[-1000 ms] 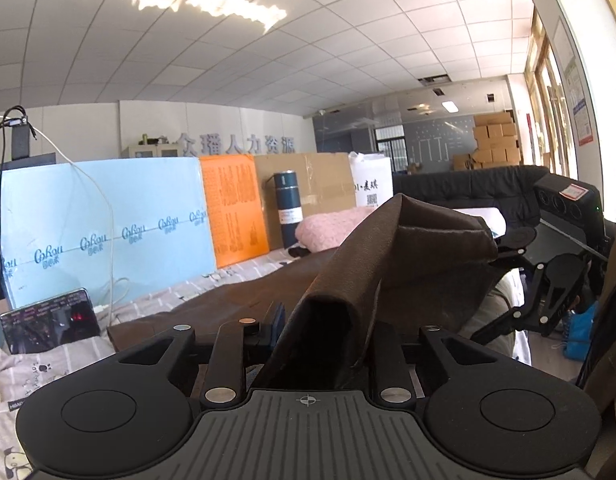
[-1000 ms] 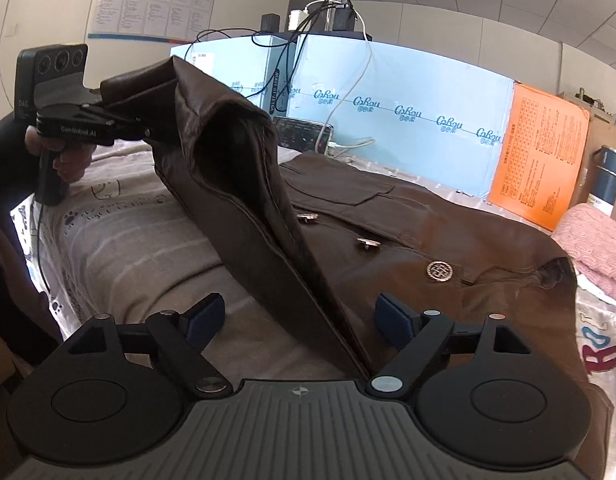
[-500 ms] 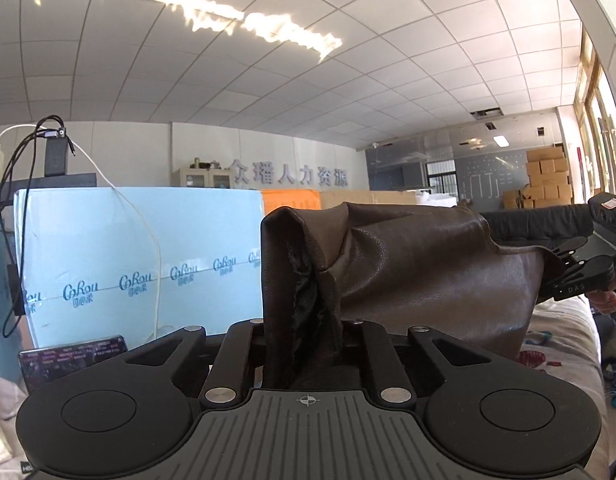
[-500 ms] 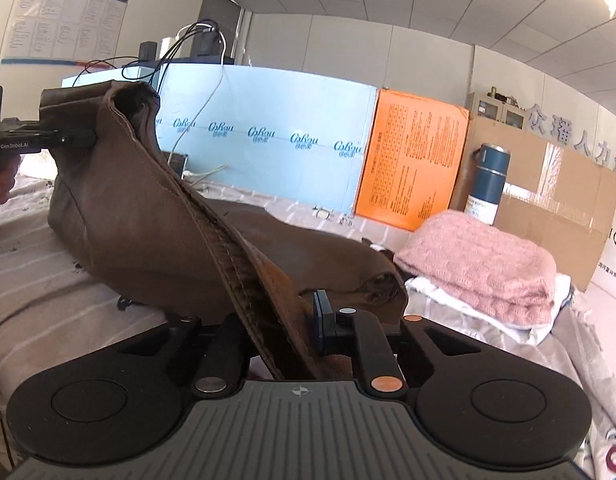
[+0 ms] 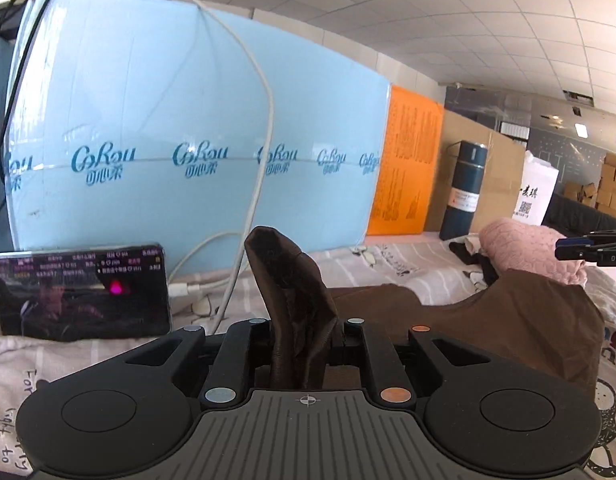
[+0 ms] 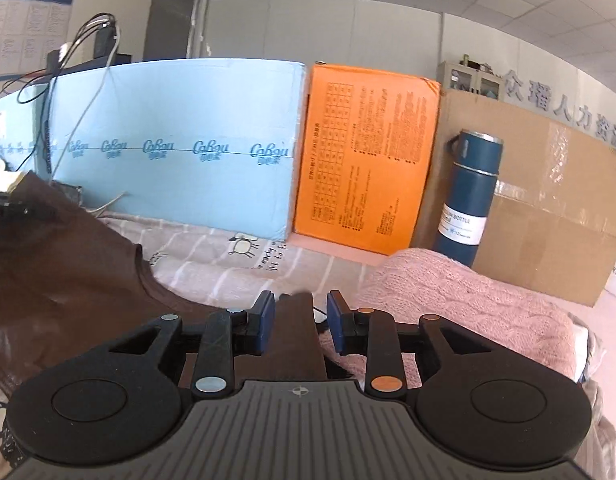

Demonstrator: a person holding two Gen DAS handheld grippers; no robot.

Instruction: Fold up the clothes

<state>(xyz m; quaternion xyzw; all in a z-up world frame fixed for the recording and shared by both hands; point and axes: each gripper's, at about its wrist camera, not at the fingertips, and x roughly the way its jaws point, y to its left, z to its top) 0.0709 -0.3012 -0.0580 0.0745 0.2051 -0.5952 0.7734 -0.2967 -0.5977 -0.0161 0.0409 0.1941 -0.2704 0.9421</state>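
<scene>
The brown jacket (image 5: 508, 320) is smooth, leather-like material with a dull sheen and lies spread across the bed (image 5: 408, 268), long axis running left to right between the two claws. The bed is covered by a pale striped sheet with printed cartoon figures.

Left claw (image 5: 301, 332): the jaws are opening, yet a bunched, upright fold of jacket is pinched between them, rising in a blunt peak. Beside it on the left a dark phone (image 5: 79, 288) leans against the blue foam board (image 5: 187, 140) at the bed's far edge, with a white cable (image 5: 243, 216) trailing down.

Right claw (image 6: 299, 324): the jaws are opening; a narrow jacket strip lies between the blue pads (image 6: 263, 322), with a gap showing at the right pad. Bare sheet lies ahead of it. To its right sits a folded pink knit (image 6: 468, 308), coarse and cabled. Behind stand an orange sheet (image 6: 368, 152), cardboard and a dark blue bottle (image 6: 468, 196), upright.
</scene>
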